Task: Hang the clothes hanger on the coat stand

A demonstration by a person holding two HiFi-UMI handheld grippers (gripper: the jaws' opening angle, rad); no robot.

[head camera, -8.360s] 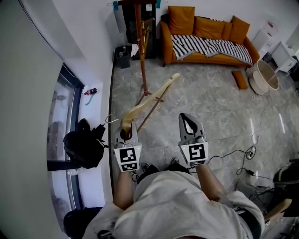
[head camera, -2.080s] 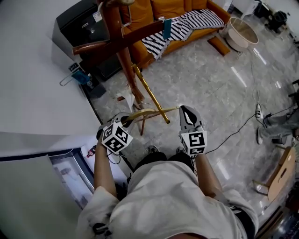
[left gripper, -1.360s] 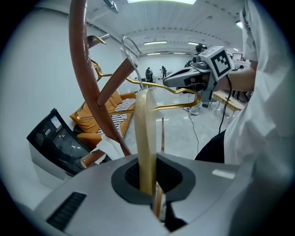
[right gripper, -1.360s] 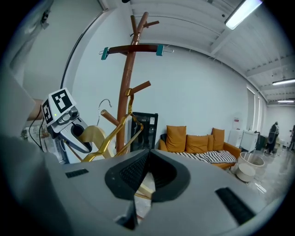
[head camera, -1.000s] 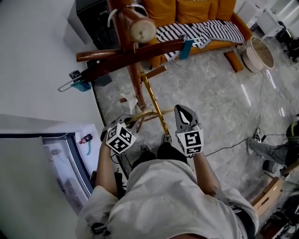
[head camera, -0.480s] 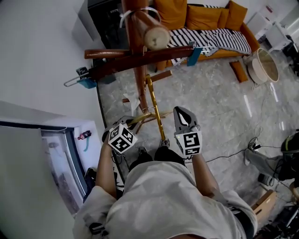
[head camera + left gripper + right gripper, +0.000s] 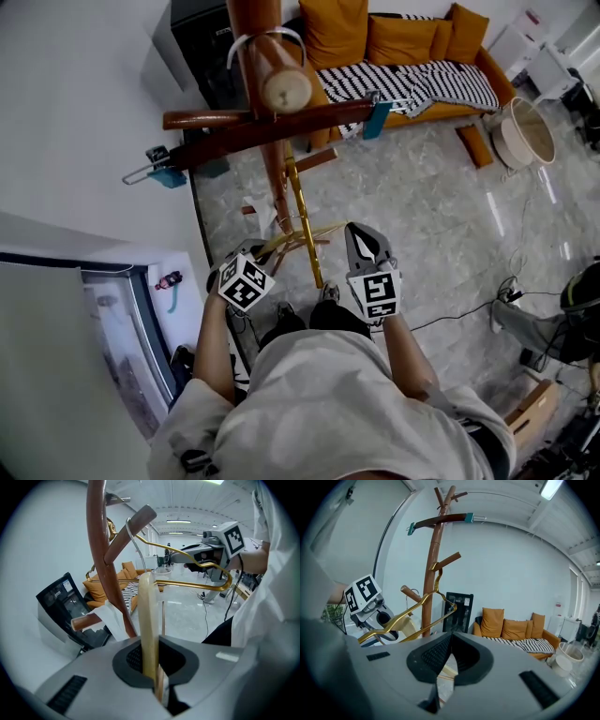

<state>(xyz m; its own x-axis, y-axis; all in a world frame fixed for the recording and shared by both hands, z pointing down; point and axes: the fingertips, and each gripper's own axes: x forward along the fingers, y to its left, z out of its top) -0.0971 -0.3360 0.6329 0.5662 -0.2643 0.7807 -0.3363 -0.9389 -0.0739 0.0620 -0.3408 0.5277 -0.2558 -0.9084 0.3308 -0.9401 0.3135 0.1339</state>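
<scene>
Left gripper view: left tongs (image 7: 151, 667) clamp the cream hanger (image 7: 146, 616); right tongs (image 7: 449, 654) closed, empty.

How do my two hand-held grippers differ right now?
The left hand-held gripper is shut on a pale hanger; the right hand-held gripper is shut with nothing between its jaws. In the head view the left one is rolled sideways, while the right one sits nearly square. Both are held out near the coat stand.
</scene>
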